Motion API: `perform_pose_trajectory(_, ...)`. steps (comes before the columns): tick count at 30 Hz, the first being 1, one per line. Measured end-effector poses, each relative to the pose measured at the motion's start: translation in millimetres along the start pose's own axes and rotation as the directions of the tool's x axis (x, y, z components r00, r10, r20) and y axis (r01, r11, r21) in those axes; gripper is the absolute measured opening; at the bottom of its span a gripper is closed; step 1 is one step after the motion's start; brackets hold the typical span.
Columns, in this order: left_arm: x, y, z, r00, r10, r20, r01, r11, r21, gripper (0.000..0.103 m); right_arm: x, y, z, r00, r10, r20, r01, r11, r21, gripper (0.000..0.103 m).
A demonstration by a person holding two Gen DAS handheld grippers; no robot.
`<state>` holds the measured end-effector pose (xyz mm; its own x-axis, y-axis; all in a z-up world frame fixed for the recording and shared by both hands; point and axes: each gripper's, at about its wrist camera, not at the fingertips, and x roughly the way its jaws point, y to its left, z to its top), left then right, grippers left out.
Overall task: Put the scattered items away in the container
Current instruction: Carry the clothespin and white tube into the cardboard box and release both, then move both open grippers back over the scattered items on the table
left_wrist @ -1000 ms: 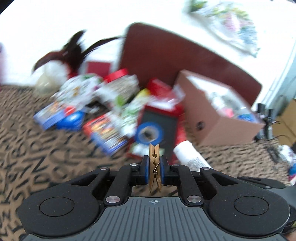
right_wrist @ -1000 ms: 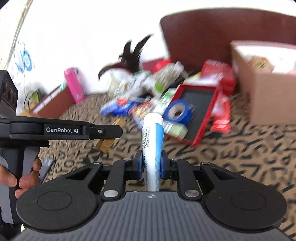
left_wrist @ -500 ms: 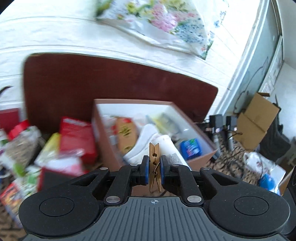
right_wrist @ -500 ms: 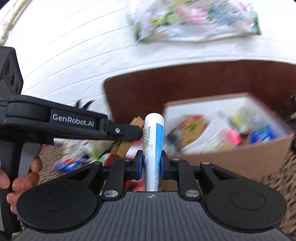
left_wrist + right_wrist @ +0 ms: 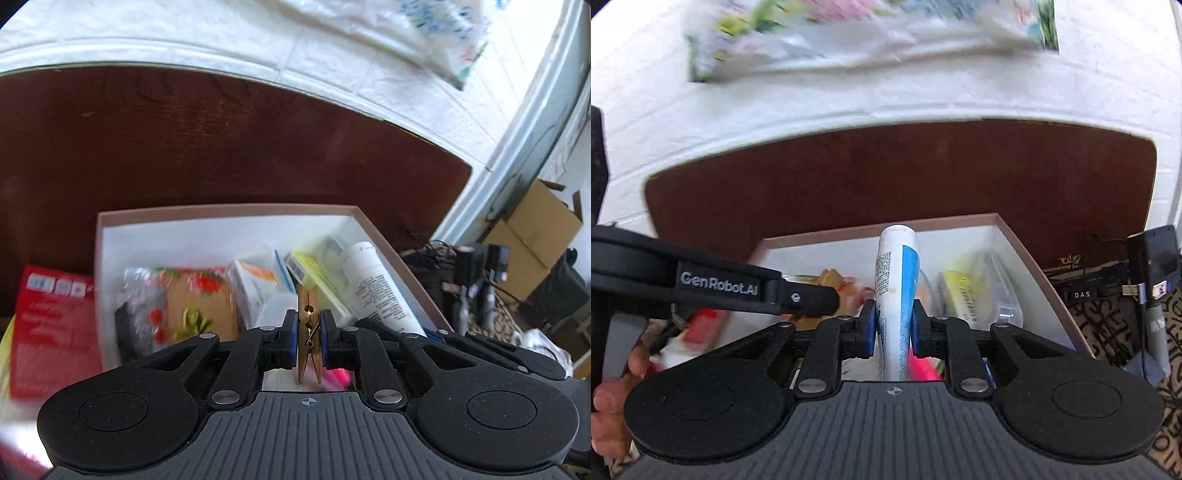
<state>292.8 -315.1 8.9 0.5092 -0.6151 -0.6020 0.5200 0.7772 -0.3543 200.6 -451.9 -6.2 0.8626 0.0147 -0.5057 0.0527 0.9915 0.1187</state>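
Here the left gripper (image 5: 309, 328) was closed narrowly on a wooden clothespin (image 5: 308, 334), its 2 blue pads (image 5: 290, 339) pressing the pin's flat sides while the pin stood upright over the near edge of the cardboard box (image 5: 229, 211). The right gripper (image 5: 893, 330) was clamped on a white-and-blue tube (image 5: 897, 291) — held upright too, with its rounded end pointing toward the box's far wall (image 5: 849, 243).

The box, brown outside and white inside, sat against a dark brown board (image 5: 221, 140). It already held a clear packet with a red-and-green print (image 5: 184, 299), a small white-and-orange carton (image 5: 255, 284), a yellow pack (image 5: 314, 273) and a white bottle with small print (image 5: 376, 288) lying along the right wall; something pink (image 5: 338, 376) showed just below the left gripper's pads, too blurred to name.

In the right wrist view the left gripper's black arm, marked GenRobot.AI (image 5: 720, 286), reached across from the left over the box, with the person's left hand (image 5: 617, 395) on its handle. A red package (image 5: 51, 332) lay just outside the box's left wall. To the right stood black cables and adapters (image 5: 476, 273) and a brown carton (image 5: 535, 236) — both well apart from the box.
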Motion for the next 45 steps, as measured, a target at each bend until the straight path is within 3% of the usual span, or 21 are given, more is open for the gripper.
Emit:
perform_pose_trajectory(1,7.0,1.9,3.7,1.000,0.014,0.004,-0.014,1.000,-0.003,0.058,11.1,-4.6,3.2,1.000,0.000,-0.011,0.000,1.000,0.011,0.021)
perform_pose_trajectory(3,16.7,7.0,6.5,0.997,0.074,-0.005,-0.074,0.997,-0.035,0.097,33.4,-12.9,9.0,0.999,0.007,-0.049,-0.006,0.999,0.033,0.029)
perform_pose_trajectory(4,17.7,10.2,5.5,0.996,0.090,-0.001,-0.090,0.995,-0.046,0.101,43.1,-16.1,10.6,0.997,-0.002,-0.073,0.005,0.999,0.042,0.053)
perform_pose_trajectory(5,16.6,13.1,3.0,0.997,0.077,0.008,-0.077,0.996,-0.034,0.101,48.0,-17.5,10.6,0.996,-0.034,-0.082,0.037,0.998,0.041,0.066)
perform_pose_trajectory(11,3.1,14.0,-11.5,0.994,0.101,0.037,-0.102,0.994,0.035,0.101,24.1,-13.3,-4.7,0.996,-0.091,0.024,0.093,0.993,-0.067,0.085)
perform_pose_trajectory(17,-27.8,-0.9,-22.3,0.990,0.126,0.063,-0.131,0.988,0.085,0.101,-1.0,-6.4,-15.3,0.996,-0.086,0.018,0.087,0.993,-0.078,0.094)
perform_pose_trajectory(23,-67.1,-20.6,-37.7,0.980,0.160,0.115,-0.176,0.974,0.140,0.102,-34.0,6.6,-15.0,0.995,-0.092,0.034,0.095,0.990,-0.100,0.097)
perform_pose_trajectory(35,-145.2,-40.1,-75.5,0.965,0.180,0.190,-0.211,0.965,0.158,0.102,-105.0,39.7,-28.8,0.994,-0.068,0.086,0.081,0.985,-0.152,0.100)
perform_pose_trajectory(40,-182.6,-22.3,-120.8,0.958,0.195,0.212,-0.220,0.971,0.098,0.103,-126.4,60.9,-48.7,0.996,-0.034,0.079,0.046,0.987,-0.155,0.101)
perform_pose_trajectory(45,-212.7,13.3,-187.0,0.948,0.258,0.185,-0.265,0.964,0.012,0.103,-135.8,96.2,-96.8,0.999,0.030,0.027,-0.025,0.986,-0.164,0.101)
